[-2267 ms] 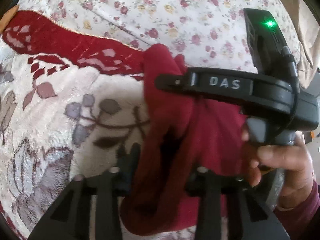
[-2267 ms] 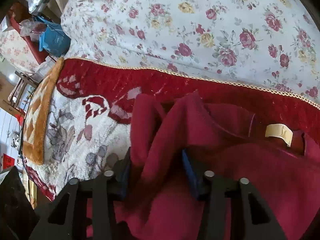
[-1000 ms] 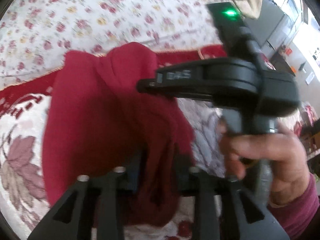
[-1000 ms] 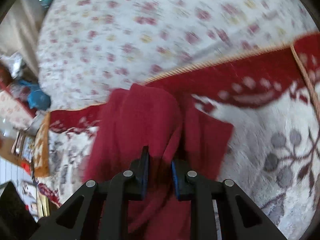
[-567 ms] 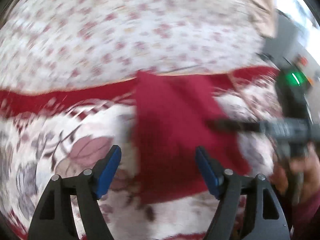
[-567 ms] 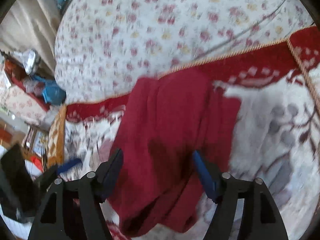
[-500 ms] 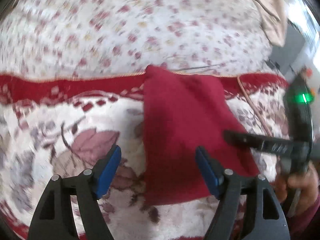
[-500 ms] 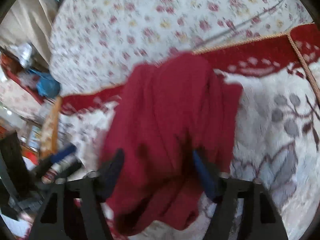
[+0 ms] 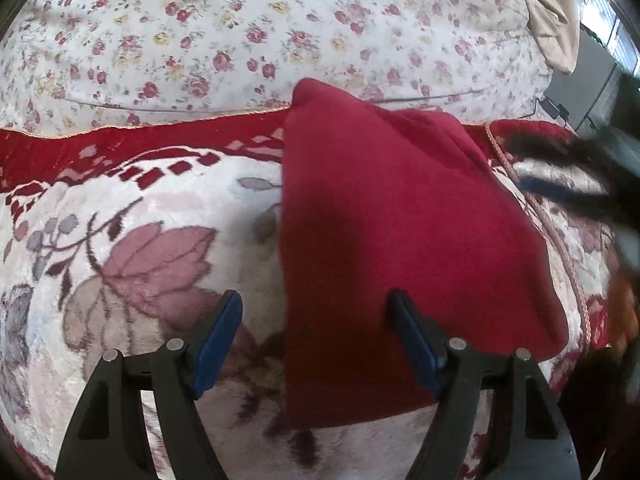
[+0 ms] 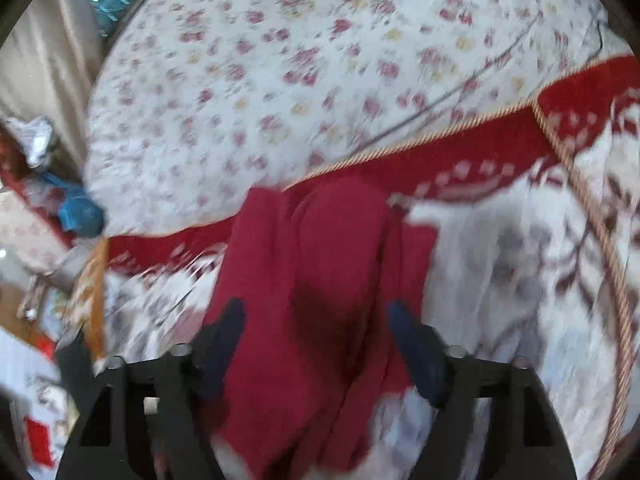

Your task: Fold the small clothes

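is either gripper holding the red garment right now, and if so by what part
Nothing is held. The red garment lies on the patterned blanket; left gripper is open, right gripper's fingers are opening, clear of the cloth.

Each camera rides its own gripper, looking steeply down along the fingers from close above. Both views share the red garment [image 9: 392,240] [image 10: 320,280] ahead of the fingers, the patterned rug [image 9: 140,220] [image 10: 500,260] and the floral bedspread [image 9: 240,32] [image 10: 300,60] beyond.
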A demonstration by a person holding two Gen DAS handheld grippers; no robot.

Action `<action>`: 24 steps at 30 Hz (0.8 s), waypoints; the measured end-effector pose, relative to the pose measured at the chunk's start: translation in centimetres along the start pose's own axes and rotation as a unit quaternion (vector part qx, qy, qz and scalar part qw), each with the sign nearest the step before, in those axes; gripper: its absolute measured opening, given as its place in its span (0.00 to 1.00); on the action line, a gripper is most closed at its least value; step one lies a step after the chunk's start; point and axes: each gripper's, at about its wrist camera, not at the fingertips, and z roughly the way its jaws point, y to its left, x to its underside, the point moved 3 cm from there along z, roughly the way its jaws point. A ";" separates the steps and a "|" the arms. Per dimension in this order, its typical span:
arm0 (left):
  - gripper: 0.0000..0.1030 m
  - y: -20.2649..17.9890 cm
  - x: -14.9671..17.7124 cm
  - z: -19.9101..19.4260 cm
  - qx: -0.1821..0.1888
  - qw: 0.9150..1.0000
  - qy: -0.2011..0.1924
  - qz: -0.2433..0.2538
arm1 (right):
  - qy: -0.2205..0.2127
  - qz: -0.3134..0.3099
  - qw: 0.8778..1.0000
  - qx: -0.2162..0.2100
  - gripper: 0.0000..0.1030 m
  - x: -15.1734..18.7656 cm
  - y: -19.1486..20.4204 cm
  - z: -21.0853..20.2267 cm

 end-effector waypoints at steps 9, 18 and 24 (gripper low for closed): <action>0.79 -0.3 0.1 0.3 0.001 1.000 -0.002 0.006 | -0.009 -0.030 0.997 0.067 0.10 -0.4 -2.0 2.5; 0.80 -0.9 -0.1 0.5 -0.015 1.000 -0.006 0.016 | -0.014 -0.025 0.998 0.048 0.37 0.7 -0.9 -0.6; 0.80 -0.8 0.0 0.3 -0.019 1.000 -0.008 0.018 | 0.006 -0.097 0.995 0.023 0.40 4.5 3.0 -1.6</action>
